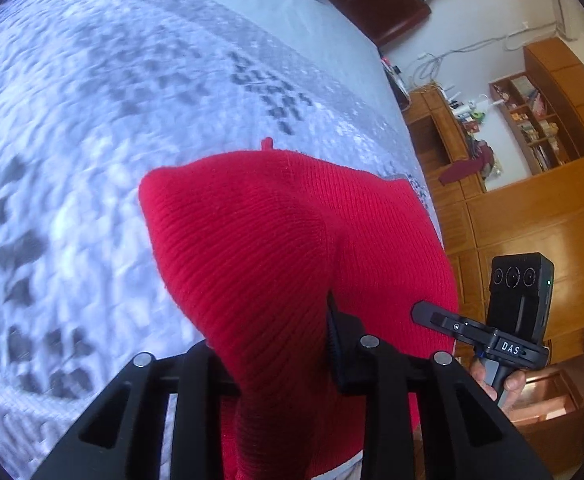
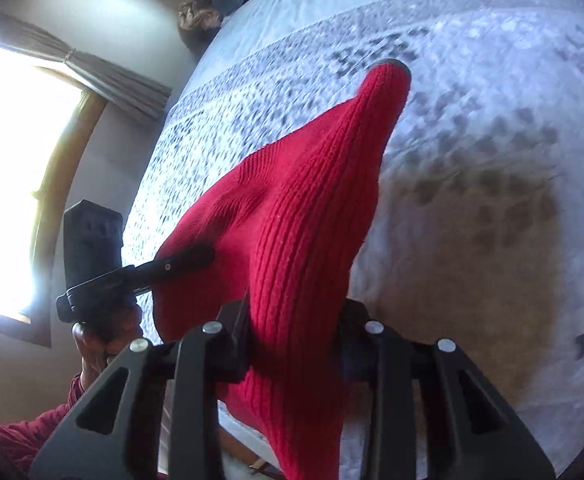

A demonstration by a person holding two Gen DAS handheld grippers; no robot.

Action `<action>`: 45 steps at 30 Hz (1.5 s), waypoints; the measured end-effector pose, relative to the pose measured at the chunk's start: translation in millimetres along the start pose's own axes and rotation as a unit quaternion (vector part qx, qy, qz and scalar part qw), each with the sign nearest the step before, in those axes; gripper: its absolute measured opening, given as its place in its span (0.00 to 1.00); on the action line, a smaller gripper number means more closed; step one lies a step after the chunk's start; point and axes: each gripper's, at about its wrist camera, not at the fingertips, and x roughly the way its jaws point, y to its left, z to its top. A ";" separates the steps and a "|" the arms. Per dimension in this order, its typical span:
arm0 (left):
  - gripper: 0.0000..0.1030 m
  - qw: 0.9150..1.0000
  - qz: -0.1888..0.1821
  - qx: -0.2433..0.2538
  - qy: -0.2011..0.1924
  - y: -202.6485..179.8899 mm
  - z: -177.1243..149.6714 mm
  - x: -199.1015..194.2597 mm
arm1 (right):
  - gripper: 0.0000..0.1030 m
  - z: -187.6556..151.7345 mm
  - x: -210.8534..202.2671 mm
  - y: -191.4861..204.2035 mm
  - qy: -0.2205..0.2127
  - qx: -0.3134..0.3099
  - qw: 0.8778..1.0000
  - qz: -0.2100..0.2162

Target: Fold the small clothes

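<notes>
Both your left gripper (image 1: 292,344) and right gripper (image 2: 292,340) clench the red knit (image 1: 275,240) (lifted), which trails toward 12 o'clock over the bed (image 1: 91,120).

bed quilt (image 1: 91,128), grey-white pattern; wooden shelves (image 1: 532,120), cluttered; window (image 2: 15,160), bright; curtain (image 2: 103,76), tied back

Red ribbed knit garment (image 1: 275,240); grey-and-white patterned bedspread (image 1: 91,128); black grippers.

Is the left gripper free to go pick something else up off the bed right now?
Probably not. The left gripper has its jaws shut on the red knit garment, and the right gripper grips the same piece above the bedspread; it would have to let go first.
</notes>
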 end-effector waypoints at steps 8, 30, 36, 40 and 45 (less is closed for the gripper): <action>0.29 0.996 0.045 -0.018 0.069 -18.1 17.6 122.6 | 0.31 18.7 19.9 -130.5 0.043 0.107 0.992 -0.043; 0.80 0.993 0.106 0.002 0.057 -21.8 -88.3 85.9 | 0.56 -113.0 -13.4 -137.5 0.028 0.120 0.992 0.000; 0.50 0.978 0.190 0.063 0.065 -42.5 -106.5 89.9 | 0.12 -122.2 -16.7 -134.7 0.038 0.127 0.991 0.015; 0.41 0.974 0.207 0.056 0.077 -45.3 -114.8 87.0 | 0.11 -128.9 -45.4 -125.6 0.025 0.109 0.994 0.016; 0.42 0.967 0.231 0.077 0.072 -44.0 -125.3 92.0 | 0.11 -134.4 -17.9 -130.8 0.054 0.096 0.993 -0.042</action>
